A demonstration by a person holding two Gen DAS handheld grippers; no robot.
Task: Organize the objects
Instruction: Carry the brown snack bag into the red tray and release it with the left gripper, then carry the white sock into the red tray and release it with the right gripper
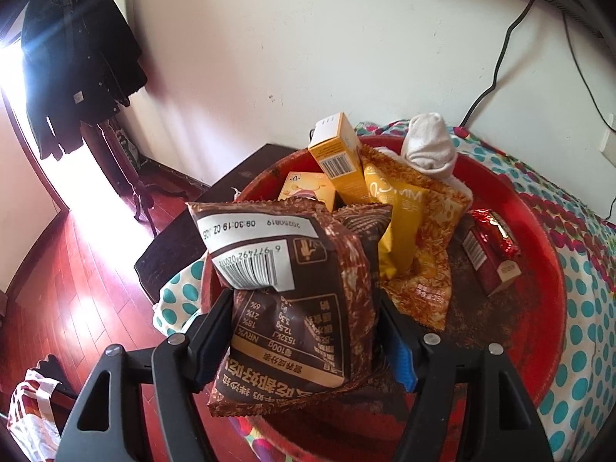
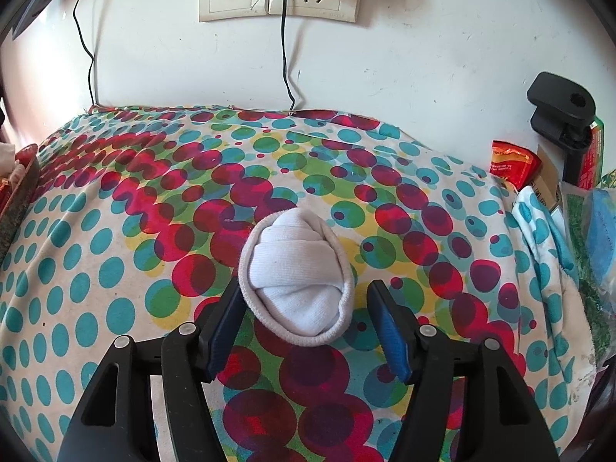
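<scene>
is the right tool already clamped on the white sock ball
No, the right tool is open around the white sock ball on the dotted cloth, with a gap showing beside its right finger.

The snack bag (image 1: 292,292) sits between the left hand-held gripper's (image 1: 304,327) fingers, above the basin (image 1: 539,238). In the basin, boxes (image 1: 338,158) stand behind packets (image 1: 419,254). The rolled sock (image 2: 294,275) lies on the table cloth (image 2: 115,231) before the right hand-held gripper (image 2: 304,327).

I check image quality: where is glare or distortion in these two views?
Left wrist view: strong glare from the doorway washes out the floor; the brown snack bag in the left tool stays sharp. Right wrist view: even light; fisheye bends the dotted cloth around the rolled sock.
</scene>
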